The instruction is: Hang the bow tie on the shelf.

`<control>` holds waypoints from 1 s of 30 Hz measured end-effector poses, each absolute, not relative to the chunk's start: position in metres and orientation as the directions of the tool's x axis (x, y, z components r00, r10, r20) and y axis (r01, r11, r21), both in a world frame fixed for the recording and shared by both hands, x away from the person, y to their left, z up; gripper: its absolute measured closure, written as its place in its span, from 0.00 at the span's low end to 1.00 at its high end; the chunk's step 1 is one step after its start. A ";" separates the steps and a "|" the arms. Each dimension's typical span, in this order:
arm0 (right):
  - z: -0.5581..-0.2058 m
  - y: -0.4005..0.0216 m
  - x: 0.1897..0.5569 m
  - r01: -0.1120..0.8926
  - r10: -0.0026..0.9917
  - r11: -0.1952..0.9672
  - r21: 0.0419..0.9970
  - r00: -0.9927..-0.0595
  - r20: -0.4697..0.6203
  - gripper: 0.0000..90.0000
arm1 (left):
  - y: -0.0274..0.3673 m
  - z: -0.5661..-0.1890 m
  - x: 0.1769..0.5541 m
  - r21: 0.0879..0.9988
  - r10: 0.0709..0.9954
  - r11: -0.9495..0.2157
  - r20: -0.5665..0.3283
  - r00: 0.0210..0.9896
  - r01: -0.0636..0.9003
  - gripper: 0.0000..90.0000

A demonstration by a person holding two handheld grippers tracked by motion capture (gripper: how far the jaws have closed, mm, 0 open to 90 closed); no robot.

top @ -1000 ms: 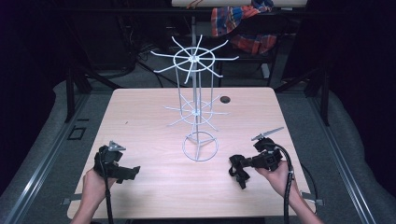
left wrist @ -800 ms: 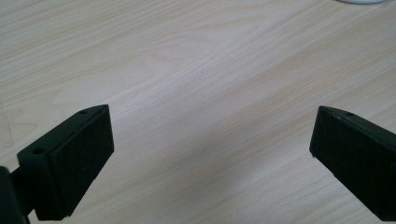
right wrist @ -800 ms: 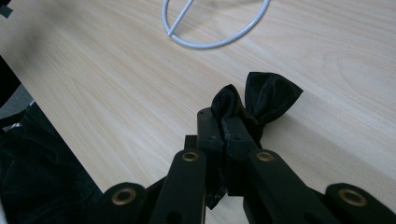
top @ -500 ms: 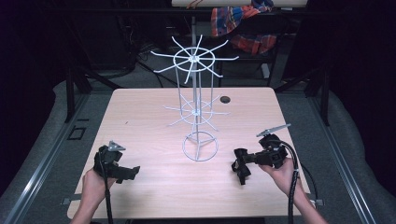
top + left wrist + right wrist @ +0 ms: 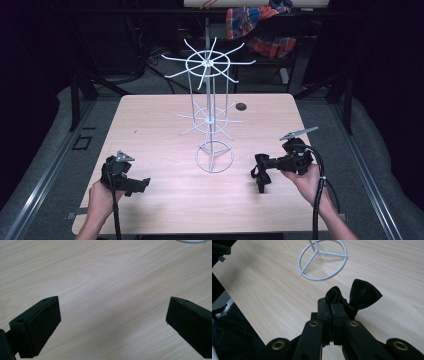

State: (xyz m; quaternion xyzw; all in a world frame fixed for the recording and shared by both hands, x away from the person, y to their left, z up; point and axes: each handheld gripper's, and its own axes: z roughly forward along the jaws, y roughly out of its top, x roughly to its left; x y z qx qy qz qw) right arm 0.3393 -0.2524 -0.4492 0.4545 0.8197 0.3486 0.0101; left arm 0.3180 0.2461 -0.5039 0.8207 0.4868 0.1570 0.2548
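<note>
A white wire display rack [image 5: 210, 115] with spoke arms stands mid-table on a ring base [image 5: 322, 260]. To the right of that base, my right gripper [image 5: 261, 170] is shut on a black bow tie [image 5: 362, 293]. One wing of the tie fans out past the jaws, and the tie [image 5: 260, 179] hangs just above the wood. My left gripper [image 5: 140, 184] rests near the front left of the table. In the left gripper view its jaws [image 5: 112, 320] stand wide open over bare wood with nothing between them.
The light wooden table [image 5: 165, 125] has a small dark round thing [image 5: 242, 106] behind the rack. A colourful cloth [image 5: 260, 25] hangs beyond the far edge. Dark floor and metal rails surround the table.
My right gripper has risen a little and shifted right with the bow tie in it. The left gripper has stayed put.
</note>
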 end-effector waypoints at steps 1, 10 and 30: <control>-0.447 -0.252 0.341 0.735 0.752 0.346 0.583 -0.589 0.297 0.98 | 0.246 -0.504 0.318 0.573 0.880 -0.397 0.014 0.475 0.717 0.00; -0.439 -0.248 0.348 0.722 0.748 0.349 0.597 -0.599 0.287 0.99 | 0.246 -0.503 0.317 0.576 0.881 -0.391 0.010 0.472 0.718 0.00; -0.424 -0.236 0.362 0.700 0.736 0.354 0.621 -0.618 0.277 0.99 | 0.245 -0.503 0.318 0.580 0.877 -0.399 0.015 0.480 0.710 0.00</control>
